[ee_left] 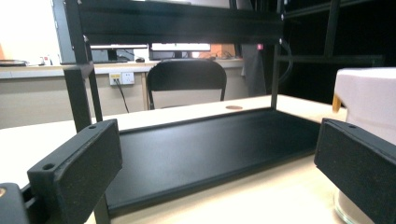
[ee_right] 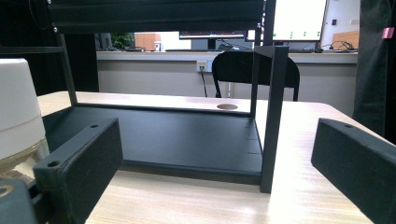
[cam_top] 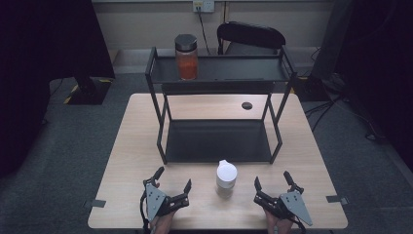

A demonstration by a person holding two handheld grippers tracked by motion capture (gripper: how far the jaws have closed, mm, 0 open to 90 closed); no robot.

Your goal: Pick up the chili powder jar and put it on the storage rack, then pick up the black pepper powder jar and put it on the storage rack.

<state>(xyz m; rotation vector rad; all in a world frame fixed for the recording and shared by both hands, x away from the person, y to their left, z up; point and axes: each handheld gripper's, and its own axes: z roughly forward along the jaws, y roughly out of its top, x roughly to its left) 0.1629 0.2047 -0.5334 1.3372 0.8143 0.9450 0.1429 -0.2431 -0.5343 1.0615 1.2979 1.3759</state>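
A jar with a white lid [cam_top: 226,178] stands on the wooden table [cam_top: 131,161] near its front edge, between my two grippers. My left gripper [cam_top: 173,179] rests to the jar's left, open and holding nothing; its own view shows the white-lidded jar [ee_left: 369,100] at the right, behind the right jaw. My right gripper [cam_top: 272,181] sits to the jar's right, also open and holding nothing; the jar [ee_right: 17,112] is at the left of its view. A black two-tier metal shelf [cam_top: 219,141] stands behind them. A jar of orange-red contents with a dark lid [cam_top: 186,57] stands on its top tier.
A black chair [cam_top: 251,36] stands behind the table's far side. A dark round hole [cam_top: 247,105] marks the tabletop at the back right. The shelf's lower tray [ee_left: 196,154] is bare. Grey floor and dark curtains surround the table.
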